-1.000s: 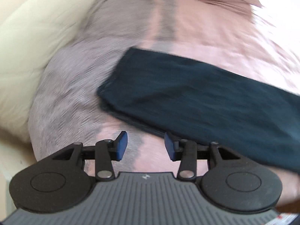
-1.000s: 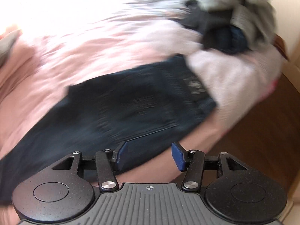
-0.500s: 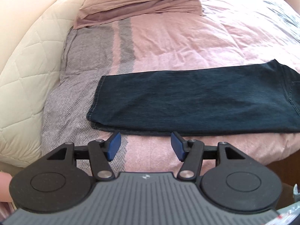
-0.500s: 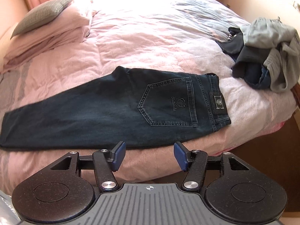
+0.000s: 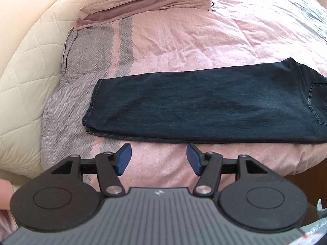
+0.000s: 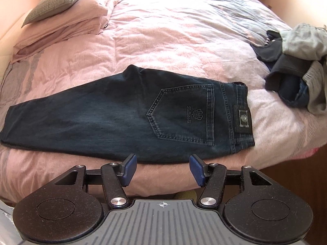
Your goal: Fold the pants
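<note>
Compared with half a second ago, both views have come a little nearer to the bed edge and now are sharp, so the grippers seem almost at rest. The dark blue denim pants lie flat on the pink quilted bedspread, one leg laid on the other, lengthwise along the near edge; this lengthwise fold looks already done. Left of the pants, near the cuffs, hangs the left gripper, jaws spread and empty, just short of the hem side. Probably it waits there to pinch the cuffs and carry them over. Further right, before the pants' back pocket, the right gripper also has its jaws spread and holds nothing. Right of the pants' waistband, apart from it, is a heap of grey and dark clothes, perhaps waiting for their turn.
</note>
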The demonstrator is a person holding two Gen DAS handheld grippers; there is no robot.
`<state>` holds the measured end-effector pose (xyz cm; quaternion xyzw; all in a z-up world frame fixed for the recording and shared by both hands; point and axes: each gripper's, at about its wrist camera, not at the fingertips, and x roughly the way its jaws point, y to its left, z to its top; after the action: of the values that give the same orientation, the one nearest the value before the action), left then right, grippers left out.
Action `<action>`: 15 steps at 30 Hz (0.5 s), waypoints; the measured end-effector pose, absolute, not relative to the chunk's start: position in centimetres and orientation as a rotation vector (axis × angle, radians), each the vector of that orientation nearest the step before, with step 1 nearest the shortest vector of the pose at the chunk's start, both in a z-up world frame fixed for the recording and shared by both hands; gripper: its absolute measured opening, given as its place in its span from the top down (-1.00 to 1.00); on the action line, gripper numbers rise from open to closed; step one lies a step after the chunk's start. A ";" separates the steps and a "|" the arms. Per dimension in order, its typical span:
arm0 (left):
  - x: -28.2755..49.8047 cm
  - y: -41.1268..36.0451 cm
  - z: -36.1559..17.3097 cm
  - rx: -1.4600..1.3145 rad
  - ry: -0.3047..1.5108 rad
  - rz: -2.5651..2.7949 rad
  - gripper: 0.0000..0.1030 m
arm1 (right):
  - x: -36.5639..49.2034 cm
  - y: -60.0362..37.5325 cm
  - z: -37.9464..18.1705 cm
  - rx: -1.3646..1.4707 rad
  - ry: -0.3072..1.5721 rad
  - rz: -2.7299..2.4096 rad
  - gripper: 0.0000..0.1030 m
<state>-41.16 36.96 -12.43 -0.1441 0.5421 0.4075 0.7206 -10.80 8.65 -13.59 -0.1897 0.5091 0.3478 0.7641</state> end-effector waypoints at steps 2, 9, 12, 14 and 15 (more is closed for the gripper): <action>-39.8 35.9 -12.4 -0.333 1.204 0.919 -0.10 | -9.2 8.3 -13.7 -0.429 1.109 0.782 -0.05; -37.9 34.4 -14.3 -0.570 1.095 0.947 -0.18 | -2.2 6.2 -14.2 -0.429 1.119 0.818 -0.05; -39.4 35.8 -17.1 -0.720 0.976 0.975 -0.15 | 0.4 5.3 -15.5 -0.397 1.125 0.781 -0.05; -41.2 37.5 -19.5 -0.782 0.905 0.998 -0.03 | 1.8 4.8 -17.2 -0.358 1.141 0.754 -0.05; -42.1 38.5 -20.8 -0.801 0.883 1.020 0.17 | 2.6 4.6 -18.1 -0.334 1.144 0.740 -0.05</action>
<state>-42.06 38.46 -20.80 -0.3608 0.3976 0.4592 0.7077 2.64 4.59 -18.14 -0.1538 0.5263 0.3403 0.7639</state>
